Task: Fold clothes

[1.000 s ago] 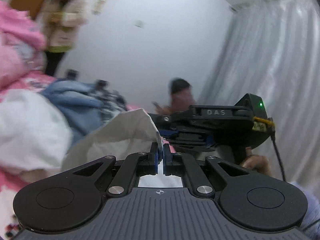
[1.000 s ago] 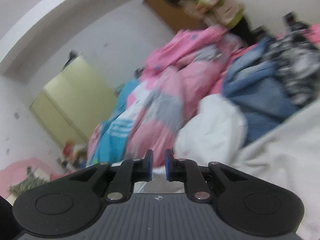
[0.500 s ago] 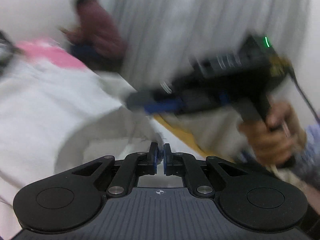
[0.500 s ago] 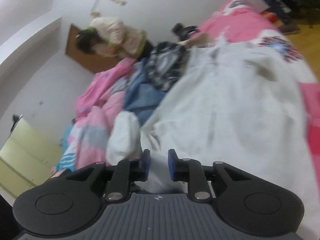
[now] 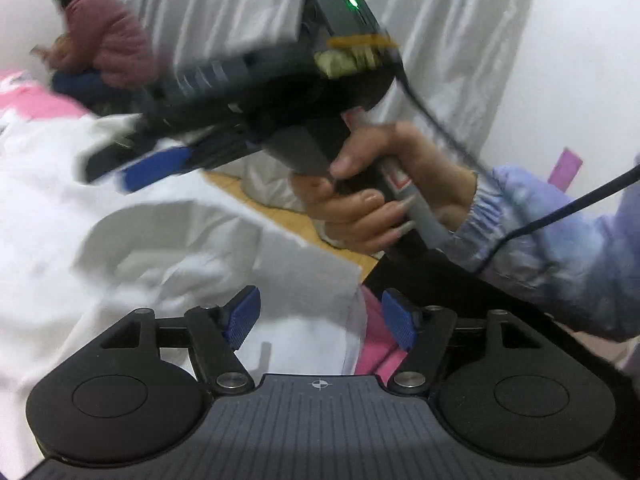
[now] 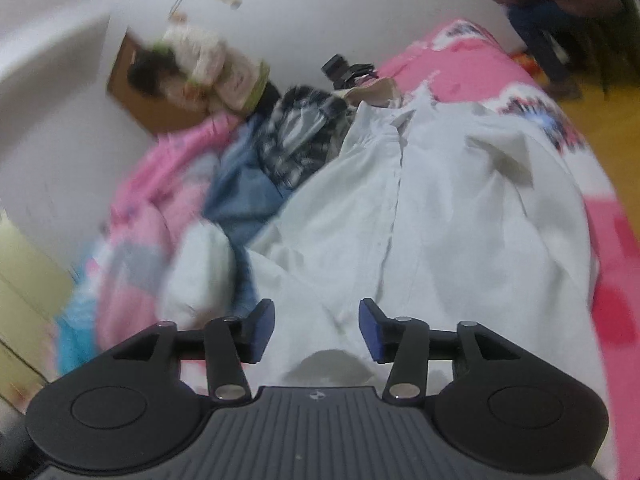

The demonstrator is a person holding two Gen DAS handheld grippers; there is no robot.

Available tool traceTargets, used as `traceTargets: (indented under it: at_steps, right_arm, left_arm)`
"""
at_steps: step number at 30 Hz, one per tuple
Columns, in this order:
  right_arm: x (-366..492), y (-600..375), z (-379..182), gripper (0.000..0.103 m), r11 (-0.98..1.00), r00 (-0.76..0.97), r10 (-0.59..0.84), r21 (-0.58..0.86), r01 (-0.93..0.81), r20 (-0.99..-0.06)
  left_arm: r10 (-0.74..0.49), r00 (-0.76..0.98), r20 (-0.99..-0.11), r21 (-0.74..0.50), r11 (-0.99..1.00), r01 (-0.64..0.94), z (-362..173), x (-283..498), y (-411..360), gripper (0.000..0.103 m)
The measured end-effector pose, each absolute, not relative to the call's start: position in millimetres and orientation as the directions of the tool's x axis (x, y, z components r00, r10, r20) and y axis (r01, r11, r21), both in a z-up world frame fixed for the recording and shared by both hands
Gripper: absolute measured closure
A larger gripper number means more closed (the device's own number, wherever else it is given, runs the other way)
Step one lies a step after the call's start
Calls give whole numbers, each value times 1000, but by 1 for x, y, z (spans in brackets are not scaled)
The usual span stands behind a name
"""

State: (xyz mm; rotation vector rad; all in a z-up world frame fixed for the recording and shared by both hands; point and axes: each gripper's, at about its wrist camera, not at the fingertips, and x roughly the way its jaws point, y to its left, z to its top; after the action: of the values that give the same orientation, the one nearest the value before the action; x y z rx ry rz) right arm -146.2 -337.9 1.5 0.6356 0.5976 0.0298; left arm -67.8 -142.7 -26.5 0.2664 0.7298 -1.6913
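Note:
A white button-up shirt (image 6: pixel 432 216) lies spread lengthwise on the pink bed, collar at the far end; it also shows in the left wrist view (image 5: pixel 120 248). My left gripper (image 5: pixel 320 320) is open and empty just above the shirt's near hem edge. My right gripper (image 6: pixel 316 326) is open and empty over the shirt's near end. In the left wrist view the right gripper (image 5: pixel 132 168) hangs above the shirt, held by a hand (image 5: pixel 372 196); its blue fingers are blurred.
A pile of other clothes lies left of the shirt: a blue garment (image 6: pixel 240 196), a black-and-white plaid one (image 6: pixel 296 136), a white bundle (image 6: pixel 196 276). A pink quilt (image 6: pixel 136 220) lies beyond. Two people stand or sit in the room (image 5: pixel 104 40). Wooden floor (image 6: pixel 612 116) lies right of the bed.
Both grippers were shut on the shirt and have opened, letting it go. The shirt now lies flat on the bed. Both cameras have swung downward toward it.

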Motion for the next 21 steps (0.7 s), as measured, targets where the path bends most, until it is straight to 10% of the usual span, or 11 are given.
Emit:
traceTargets:
  at_steps: [4, 8, 14, 21]
  right_arm:
    - [-149, -330, -4, 53, 867, 791, 174, 472, 159, -586]
    - [-170, -334, -6, 53, 861, 782, 146, 467, 201, -606]
    - [-218, -356, -2, 53, 789, 814, 82, 537, 300, -575]
    - [-233, -367, 13, 50, 766, 849, 72, 574, 288, -523]
  left_arm:
    - [-817, -148, -557, -385, 96, 918, -27, -35, -113, 35]
    - [-785, 58, -617, -77, 134, 988, -44, -41, -133, 36]
    - [-834, -157, -529, -186, -67, 980, -57, -51, -178, 36]
    - [-722, -290, -628, -175, -232, 957, -78, -80, -202, 36]
